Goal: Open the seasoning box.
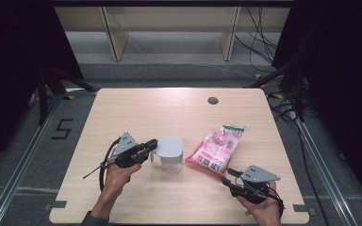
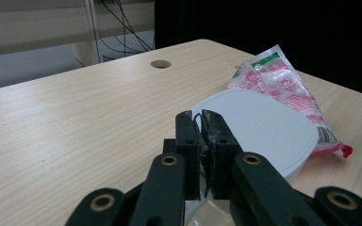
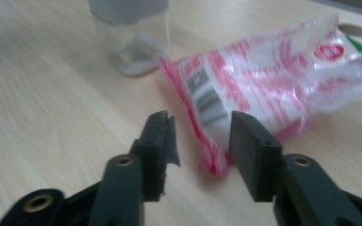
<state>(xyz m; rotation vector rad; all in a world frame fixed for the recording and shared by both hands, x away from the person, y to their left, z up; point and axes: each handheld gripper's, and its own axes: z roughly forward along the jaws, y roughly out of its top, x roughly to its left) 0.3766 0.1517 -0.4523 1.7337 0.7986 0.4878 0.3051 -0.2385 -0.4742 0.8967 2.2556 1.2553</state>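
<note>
Jug [image 1: 171,153] clenched at its handle by our left tool [image 1: 153,144]; right tool [image 1: 226,178], released, nears the bag's [image 1: 218,147] five-o'clock corner.

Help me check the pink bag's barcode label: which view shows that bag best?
The right gripper view: the pink bag lies close, barcode visible though blurred. The high view shows the whole bag small beside the container. The left gripper view shows its far part behind the container's lid.
</note>
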